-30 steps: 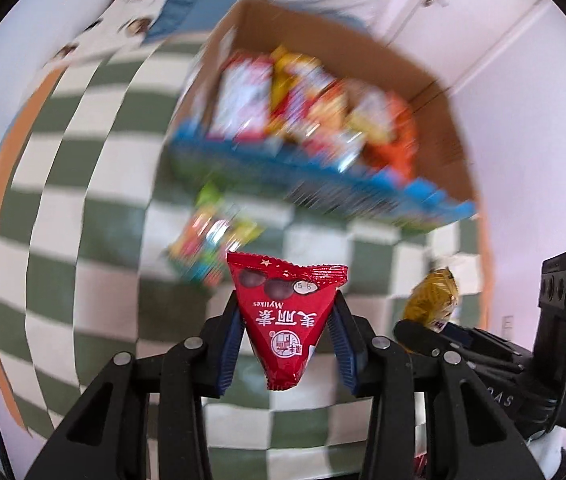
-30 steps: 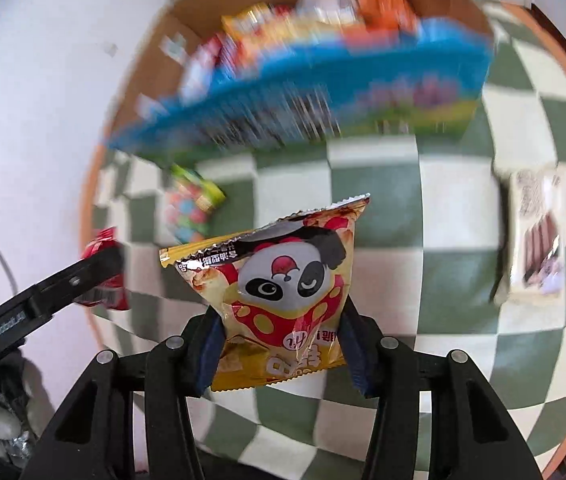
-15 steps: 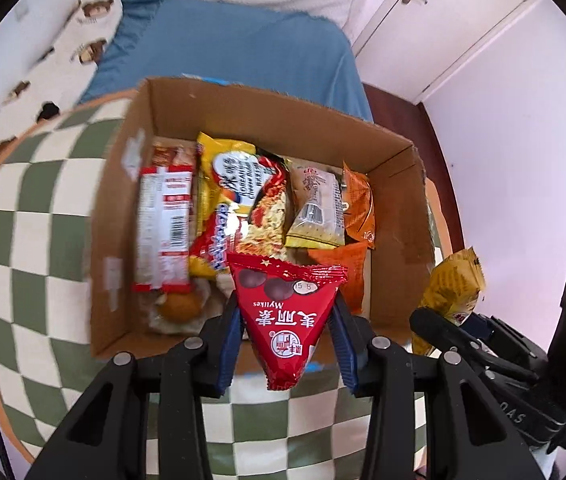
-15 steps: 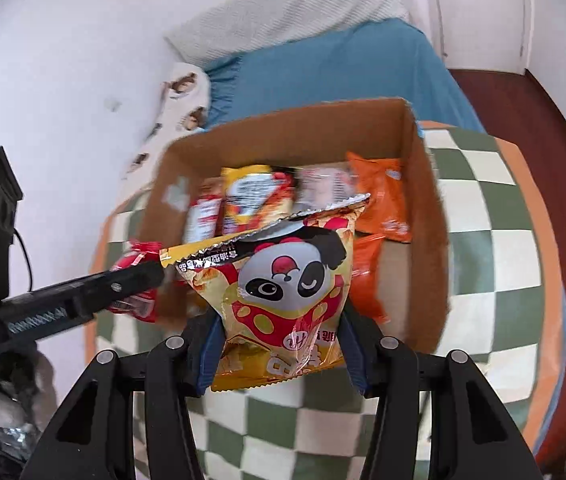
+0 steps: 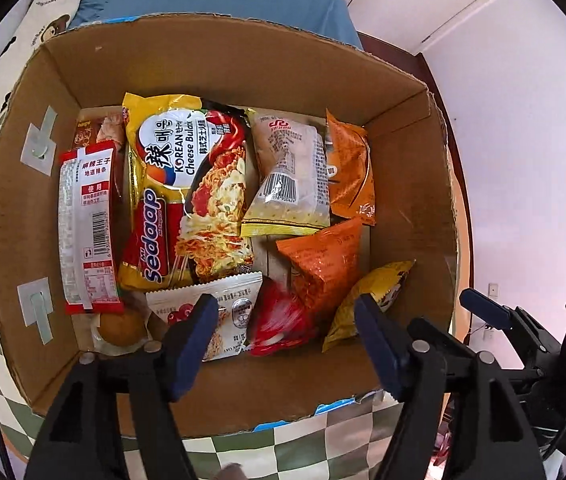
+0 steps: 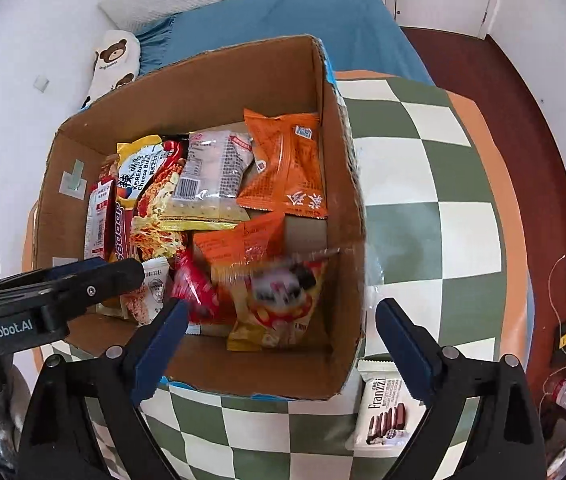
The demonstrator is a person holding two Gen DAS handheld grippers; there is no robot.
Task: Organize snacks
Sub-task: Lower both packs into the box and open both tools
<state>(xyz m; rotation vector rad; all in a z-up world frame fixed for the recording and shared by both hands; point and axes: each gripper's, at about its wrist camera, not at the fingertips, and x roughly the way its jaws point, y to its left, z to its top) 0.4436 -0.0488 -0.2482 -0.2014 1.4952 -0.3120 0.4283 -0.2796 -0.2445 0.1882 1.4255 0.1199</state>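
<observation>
Left wrist view: the left gripper (image 5: 285, 332) hangs over the near edge of the cardboard box (image 5: 219, 52), its jaws opening with nothing pressed between them. The red triangular snack (image 5: 279, 318) lies blurred just below, on the box floor against the orange pouch (image 5: 323, 268) and beside a white sachet (image 5: 227, 304). Further in are the Korean noodle pack (image 5: 199, 176), a red strip pack (image 5: 87, 228) along the left wall and a pale biscuit bag (image 5: 291, 176). At the right edge the right gripper's fingers (image 5: 487, 312) show, with the yellow panda bag (image 5: 367, 296) leaning by the right wall.

Right wrist view: the right gripper (image 6: 279, 336) stands above the same box, jaws opening wide and empty; the panda bag (image 6: 279, 300) is a blur beneath them, apparently dropping into the near right corner next to the red snack (image 6: 195, 292). The left gripper (image 6: 99, 276) reaches in from the left. On the checked tabletop (image 6: 443, 220), outside the box, a Franzzi wafer pack (image 6: 383, 412) waits.

To do this release well, I judge both hands should hold steady until the packets settle flat, then lift straight up so the pads snag no wrapper or box wall. The wafer pack looks like the next pick for the right side.
</observation>
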